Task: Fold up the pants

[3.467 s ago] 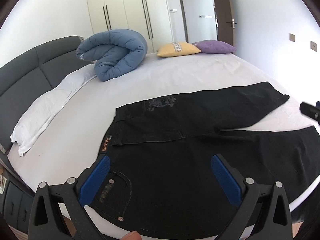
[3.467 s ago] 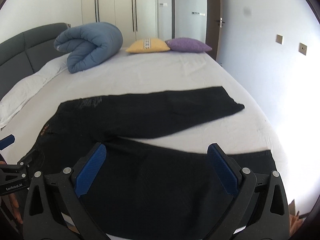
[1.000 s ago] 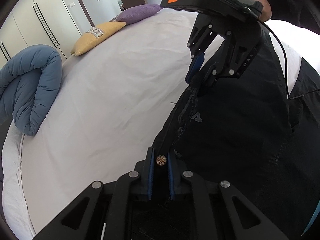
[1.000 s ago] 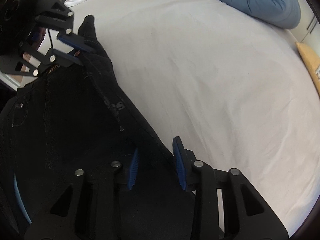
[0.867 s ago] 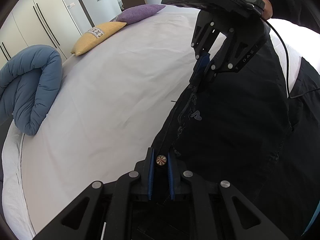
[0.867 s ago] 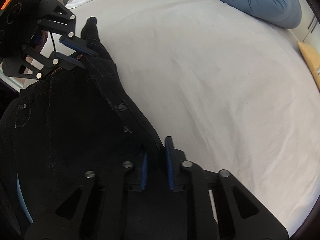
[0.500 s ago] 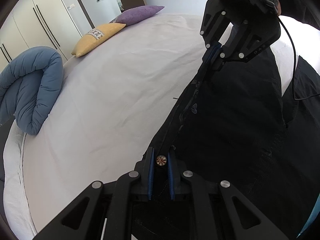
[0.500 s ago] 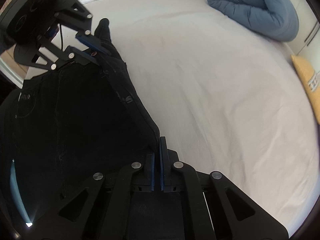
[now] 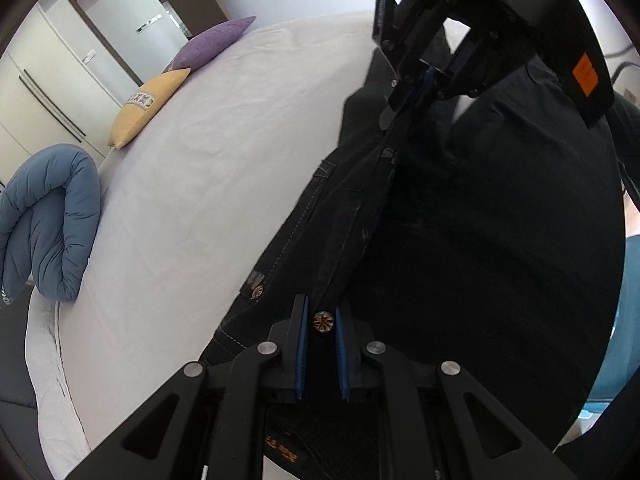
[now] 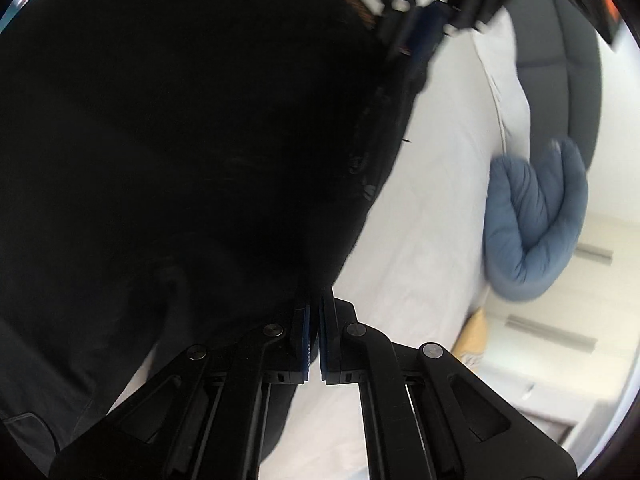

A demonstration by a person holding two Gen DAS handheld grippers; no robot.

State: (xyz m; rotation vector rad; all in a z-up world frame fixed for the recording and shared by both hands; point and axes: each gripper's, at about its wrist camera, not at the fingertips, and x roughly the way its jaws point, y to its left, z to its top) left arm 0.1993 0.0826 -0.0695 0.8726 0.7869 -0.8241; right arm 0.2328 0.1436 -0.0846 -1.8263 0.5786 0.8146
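At the left of my reach, my left gripper (image 9: 320, 318) is pinched tight on the waistband of the black pants (image 9: 460, 240), the metal button (image 9: 322, 321) sitting right between the blue pads (image 9: 303, 340); I hold there because the band is the stiffest hem and gives a firm corner. From it the waistband runs taut across to my right gripper (image 10: 315, 312), whose fingers are closed almost flat on the thin edge of the same cloth. Holding both ends, I keep the top hem straight, so one half can be laid squarely over the other. Most of the pants hang and drape below this line, over the white bed sheet (image 9: 180, 200), clear of the rolled blue duvet (image 9: 48, 220).
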